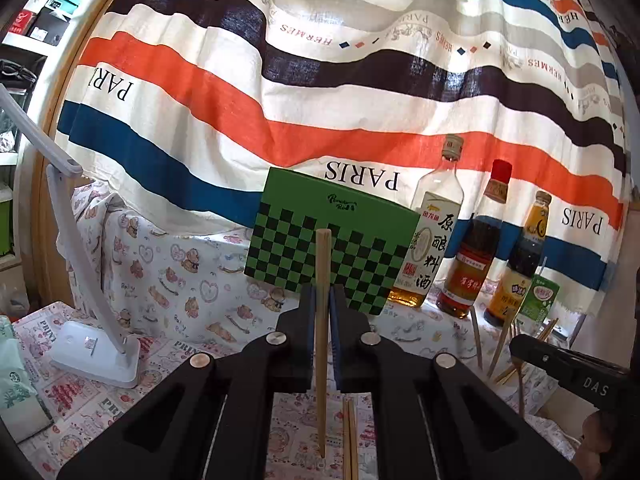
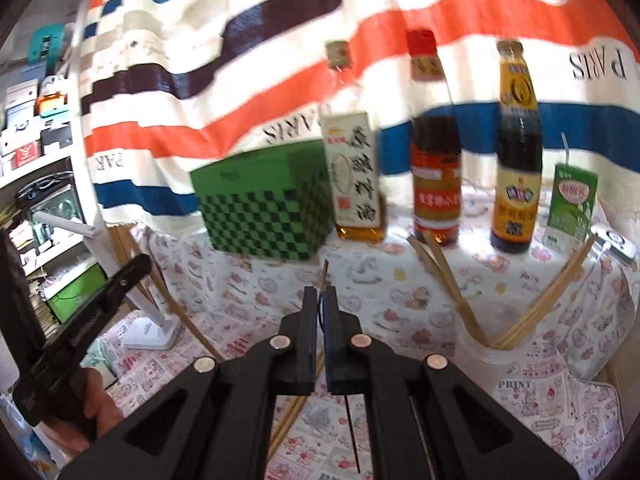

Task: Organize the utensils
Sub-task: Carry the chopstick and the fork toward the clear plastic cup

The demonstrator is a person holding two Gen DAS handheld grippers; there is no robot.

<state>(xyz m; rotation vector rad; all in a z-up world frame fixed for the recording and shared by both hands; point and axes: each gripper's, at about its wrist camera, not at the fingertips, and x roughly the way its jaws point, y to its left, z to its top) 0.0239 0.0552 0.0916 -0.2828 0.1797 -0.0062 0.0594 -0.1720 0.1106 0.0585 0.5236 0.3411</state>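
My left gripper (image 1: 322, 300) has its jaws clenched on a single wooden chopstick (image 1: 322, 320), which stands nearly upright between the pads, its blunt end poking up toward twelve o'clock and its narrow tip hanging below over the patterned counter (image 1: 188, 300). Two more chopsticks (image 1: 350, 440) lie flat on the counter just at five o'clock of that tip.

My right gripper (image 2: 319, 304) has its jaws clenched on a thin dark skewer-like utensil (image 2: 354, 432); a short end shows above the pads and a long fine point runs down toward six o'clock. What it is exactly, I cannot tell.

At three o'clock in the right wrist view, a clear plastic holder (image 2: 476, 356) sits on the counter with several chopsticks (image 2: 548, 300) leaning out of it in a fan. Behind, along twelve o'clock, stand a green checkered box (image 2: 260, 208), a cooking wine bottle (image 2: 354, 184), a red-capped sauce bottle (image 2: 434, 168), a dark soy sauce bottle (image 2: 516, 152) and a green drink carton (image 2: 570, 208). A striped cloth (image 1: 280, 100) hangs behind everything. A white desk lamp (image 1: 96, 356) stands at nine o'clock in the left wrist view.
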